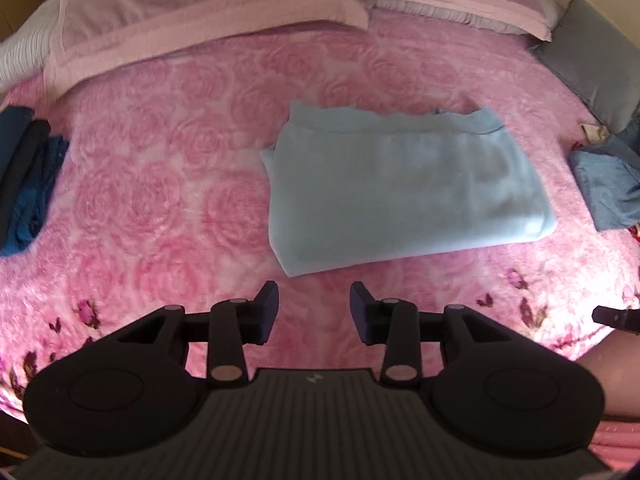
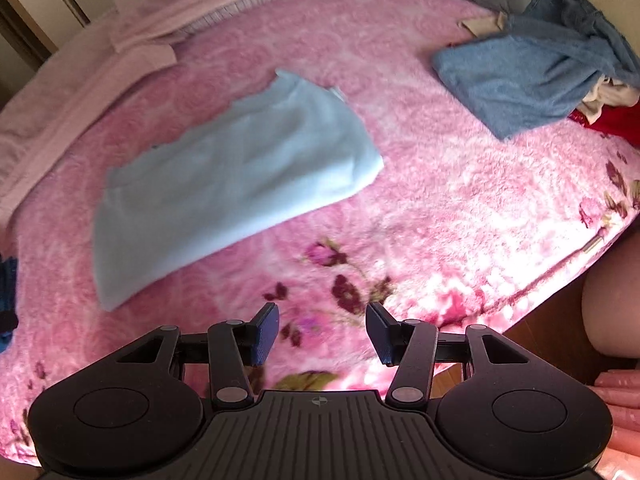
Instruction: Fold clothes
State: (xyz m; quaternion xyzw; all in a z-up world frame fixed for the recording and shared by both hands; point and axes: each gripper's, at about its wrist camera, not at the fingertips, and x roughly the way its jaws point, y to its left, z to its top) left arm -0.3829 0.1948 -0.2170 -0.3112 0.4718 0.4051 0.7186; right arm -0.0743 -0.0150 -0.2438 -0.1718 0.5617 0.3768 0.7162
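Light-blue garment (image 1: pixel 404 188) lies folded on pink blanket (image 1: pixel 168 168); left claw (image 1: pixel 314 312) and right claw (image 2: pixel 322 332) hover released, grasping nothing.

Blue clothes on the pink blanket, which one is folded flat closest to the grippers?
The pale blue folded garment, a neat rectangle mid-bed. The denim-blue crumpled garment lies farther right in a heap, and the dark navy stack sits at the far left edge.

The left tool (image 1: pixel 314 312) points steeply down, its jaws apart with nothing between them. The right tool (image 2: pixel 322 334) also points steeply down, its jaws standing a little wider and also empty.
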